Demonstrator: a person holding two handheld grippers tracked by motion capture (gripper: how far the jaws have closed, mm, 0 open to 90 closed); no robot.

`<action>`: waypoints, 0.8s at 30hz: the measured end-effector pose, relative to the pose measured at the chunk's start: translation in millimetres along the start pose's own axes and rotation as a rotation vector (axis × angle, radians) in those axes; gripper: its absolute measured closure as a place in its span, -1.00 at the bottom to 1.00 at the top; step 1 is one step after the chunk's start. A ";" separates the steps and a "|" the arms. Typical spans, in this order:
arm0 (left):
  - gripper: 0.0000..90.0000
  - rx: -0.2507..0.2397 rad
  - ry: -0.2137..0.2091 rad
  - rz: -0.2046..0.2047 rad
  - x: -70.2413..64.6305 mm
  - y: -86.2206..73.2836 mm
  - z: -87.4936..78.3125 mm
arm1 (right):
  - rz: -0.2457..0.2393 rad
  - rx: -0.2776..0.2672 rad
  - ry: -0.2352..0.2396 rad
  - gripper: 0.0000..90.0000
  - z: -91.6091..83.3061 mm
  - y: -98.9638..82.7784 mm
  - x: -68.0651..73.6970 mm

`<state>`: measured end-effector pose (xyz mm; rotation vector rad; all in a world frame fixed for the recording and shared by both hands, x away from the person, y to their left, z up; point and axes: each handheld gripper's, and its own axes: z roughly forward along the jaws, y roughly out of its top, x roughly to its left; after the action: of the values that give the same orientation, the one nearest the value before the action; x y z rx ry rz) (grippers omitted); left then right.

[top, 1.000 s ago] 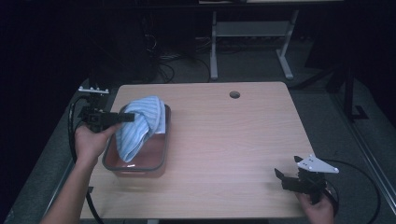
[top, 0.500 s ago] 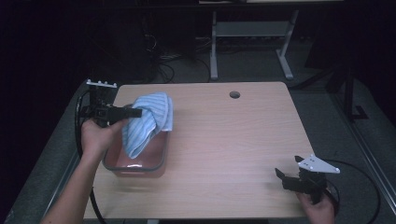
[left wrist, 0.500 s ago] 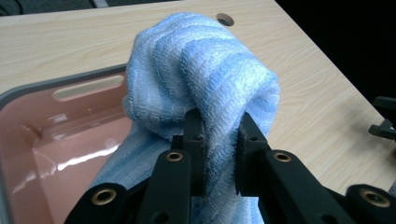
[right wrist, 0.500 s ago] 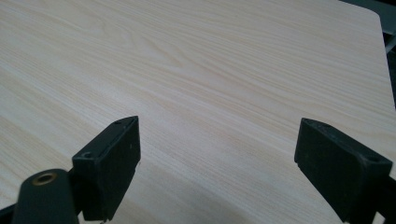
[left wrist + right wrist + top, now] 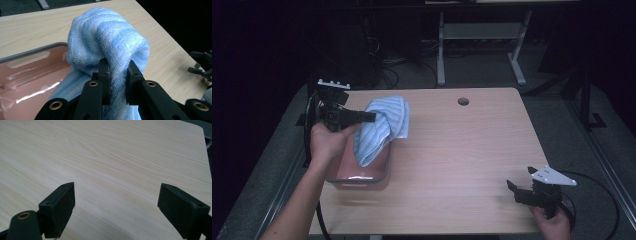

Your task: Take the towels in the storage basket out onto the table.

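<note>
A light blue striped towel [image 5: 382, 127] hangs bunched above a shallow pink tray with a grey rim [image 5: 384, 172] at the table's left side. My left gripper [image 5: 371, 117] is shut on a fold of the towel [image 5: 110, 47], its lower end still draping into the tray [image 5: 27, 53]. The jaws pinch the cloth tightly in the left gripper view [image 5: 117, 75]. My right gripper [image 5: 518, 191] rests at the table's near right corner, held in a hand, its jaws wide open [image 5: 116, 205] over bare wood with nothing between them.
The light wooden table [image 5: 472, 150] has a round cable hole [image 5: 463, 101] near its far edge. Desk legs and cables [image 5: 442, 55] stand on the dark floor behind. The right gripper [image 5: 202, 63] shows far off in the left gripper view.
My left gripper has lifted the towel up and toward the far side of the table, pulling more of it out of the tray. The right gripper has stayed put.
</note>
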<state>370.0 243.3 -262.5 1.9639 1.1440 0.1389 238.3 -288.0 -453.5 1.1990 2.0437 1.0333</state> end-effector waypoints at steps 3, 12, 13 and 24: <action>0.73 0.004 -0.009 0.004 -3.3 2.0 5.4 | 0.002 -0.001 0.001 -0.69 0.1 0.2 0.3; 0.73 0.021 -0.030 0.025 -16.7 9.5 21.0 | 0.005 -0.001 0.000 -0.69 -0.3 0.1 0.8; 0.73 0.023 -0.032 0.028 -17.4 10.2 22.1 | 0.008 -0.002 0.001 -0.69 -0.6 -0.1 0.8; 0.73 0.033 -0.073 0.046 -34.6 16.9 46.5 | 0.016 -0.011 0.012 -0.69 -0.3 0.3 0.2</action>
<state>383.0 184.9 -270.2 2.0089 1.0612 0.0724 238.1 -287.9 -453.2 1.2082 2.0379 1.0609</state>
